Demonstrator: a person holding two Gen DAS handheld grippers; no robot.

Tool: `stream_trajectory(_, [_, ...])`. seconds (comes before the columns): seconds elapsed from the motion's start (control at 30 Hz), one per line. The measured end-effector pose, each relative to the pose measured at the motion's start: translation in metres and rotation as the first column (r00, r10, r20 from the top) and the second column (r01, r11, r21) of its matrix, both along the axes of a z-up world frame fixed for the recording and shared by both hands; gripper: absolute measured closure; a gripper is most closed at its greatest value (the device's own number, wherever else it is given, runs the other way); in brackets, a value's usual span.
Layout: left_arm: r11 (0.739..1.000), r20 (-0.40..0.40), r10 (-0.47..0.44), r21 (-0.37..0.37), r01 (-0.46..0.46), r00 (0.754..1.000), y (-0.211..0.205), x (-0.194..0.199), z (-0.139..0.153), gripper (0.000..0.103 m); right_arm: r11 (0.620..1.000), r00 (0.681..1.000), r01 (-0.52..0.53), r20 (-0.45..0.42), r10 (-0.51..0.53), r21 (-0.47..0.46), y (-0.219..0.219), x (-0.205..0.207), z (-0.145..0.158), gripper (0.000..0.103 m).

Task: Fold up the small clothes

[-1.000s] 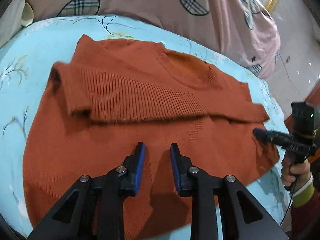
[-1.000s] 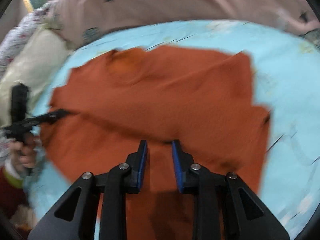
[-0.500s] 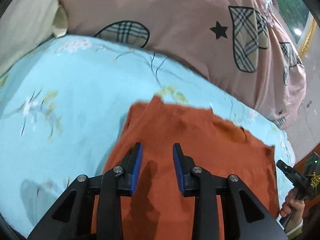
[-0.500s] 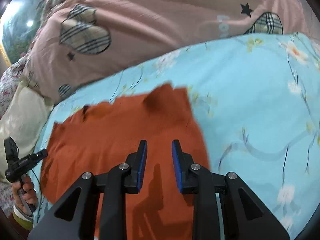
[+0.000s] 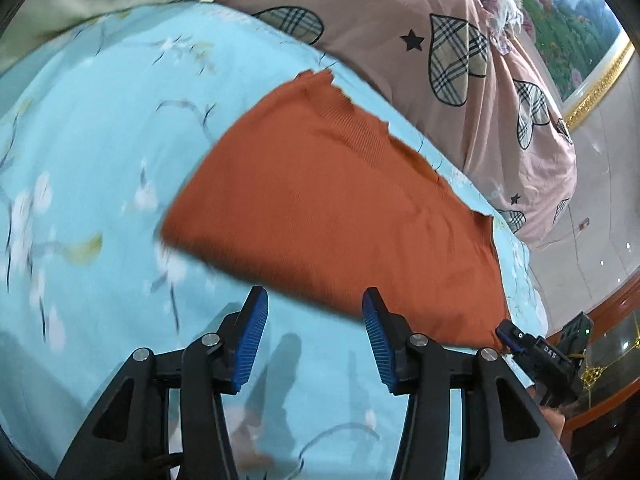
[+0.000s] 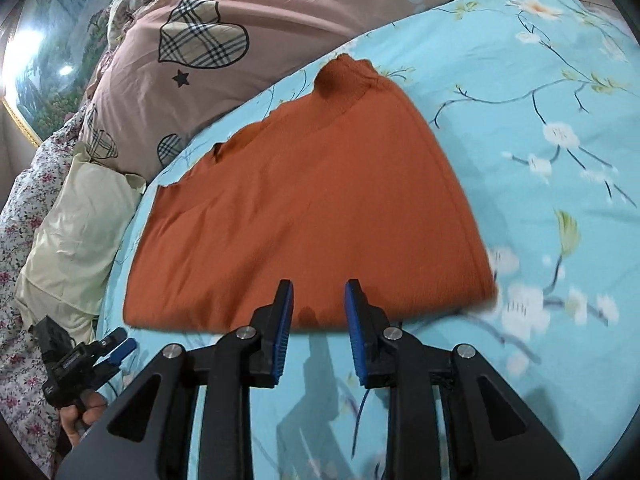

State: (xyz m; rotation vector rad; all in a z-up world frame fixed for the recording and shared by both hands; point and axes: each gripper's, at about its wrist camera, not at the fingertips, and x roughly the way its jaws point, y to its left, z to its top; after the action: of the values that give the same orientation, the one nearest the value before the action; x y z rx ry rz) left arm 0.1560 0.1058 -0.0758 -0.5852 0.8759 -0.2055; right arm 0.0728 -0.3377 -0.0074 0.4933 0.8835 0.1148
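Your rust-orange knitted sweater (image 5: 328, 200) lies folded flat on the bed's light blue floral sheet (image 5: 100, 128), its near edge just ahead of both claws. Your left claw (image 5: 316, 334) hangs above the sheet, its jaws opening with nothing between them. Your right claw (image 6: 319, 322) is narrower, also opening and empty. A pink duvet with plaid hearts (image 6: 224, 40) is bunched behind the sweater.

A bedroom in a home, to judge by the bed with its light blue floral sheet (image 5: 100, 152), the pink quilt (image 6: 288, 24) printed with plaid hearts and stars bunched along the far side, a cream pillow (image 6: 76, 224), a gilt-framed landscape painting (image 5: 568, 20) on the wall, and glossy floor tiles (image 5: 612, 216) beside wooden furniture.
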Motion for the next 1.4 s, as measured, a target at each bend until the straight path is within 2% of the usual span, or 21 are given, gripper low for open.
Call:
stream_trajectory(0.13, [0.999,-0.013,0.003,-0.037,-0.004,1.000,-0.005,-0.006,-0.007,0.050,1.000,1.000,-0.024,-0.004,0.024,0.001,0.008,-0.009,0.004,0.071])
stream_trajectory(0.27, [0.999,-0.010,0.023,-0.029,-0.023,1.000,-0.012,0.003,-0.013,0.047,0.999,0.999,-0.037,-0.001,0.037,0.009,0.012,-0.014,0.006,0.071])
stream_trajectory(0.53, [0.984,-0.014,0.149,-0.098,-0.150,0.989,0.010,0.046,-0.022,0.048,0.998,0.999,-0.043,0.001,0.043,0.039,0.010,-0.003,0.005,0.071])
stream_trajectory(0.63, [0.978,0.009,0.199,-0.065,-0.198,0.980,0.019,0.066,-0.021,0.061,0.998,0.999,-0.048,0.000,0.048,0.047,0.007,0.009,0.005,0.071])
stream_trajectory(0.7, [0.979,0.024,0.203,-0.024,-0.202,0.979,0.018,0.076,-0.020,0.081,0.998,0.999,-0.045,-0.002,0.046,0.054,0.004,0.020,0.006,0.071])
stream_trajectory(0.77, [0.982,0.038,0.190,-0.007,-0.190,0.981,0.014,0.080,-0.015,0.090,0.997,0.999,-0.041,-0.008,0.042,0.063,-0.002,0.032,0.008,0.071])
stream_trajectory(0.8, [0.982,0.060,0.184,0.028,-0.186,0.981,0.008,0.080,-0.007,0.091,0.996,0.999,-0.041,-0.007,0.042,0.076,-0.005,0.037,0.010,0.071])
stream_trajectory(0.83, [0.982,0.095,0.161,0.081,-0.169,0.982,-0.002,0.079,0.004,0.092,0.995,0.999,-0.044,-0.003,0.045,0.090,-0.009,0.041,0.012,0.071])
stream_trajectory(1.0, [0.989,0.195,-0.007,0.149,-0.022,0.981,-0.058,0.076,0.051,0.094,0.988,0.996,-0.084,-0.005,0.086,0.131,-0.019,0.063,0.025,0.071])
stream_trajectory(1.13, [0.958,0.241,-0.193,0.254,0.130,0.951,-0.131,0.075,0.076,0.095,0.974,0.988,-0.139,-0.041,0.148,0.179,-0.020,0.081,0.023,0.071])
stream_trajectory(1.17, [0.948,0.245,-0.231,0.272,0.162,0.941,-0.149,0.075,0.077,0.095,0.967,0.984,-0.156,-0.050,0.170,0.203,-0.019,0.087,0.020,0.069])
stream_trajectory(1.27, [0.914,0.218,-0.328,0.320,0.250,0.919,-0.198,0.076,0.063,0.096,0.941,0.973,-0.175,-0.094,0.210,0.289,-0.014,0.104,0.006,0.053])
stream_trajectory(1.33, [0.890,0.177,-0.363,0.358,0.283,0.915,-0.222,0.078,0.045,0.096,0.927,0.963,-0.197,-0.116,0.244,0.319,-0.005,0.117,-0.003,0.051])
stream_trajectory(1.4, [0.877,0.150,-0.370,0.383,0.291,0.917,-0.232,0.077,0.033,0.096,0.904,0.948,-0.230,-0.127,0.292,0.361,0.008,0.135,-0.011,0.047])
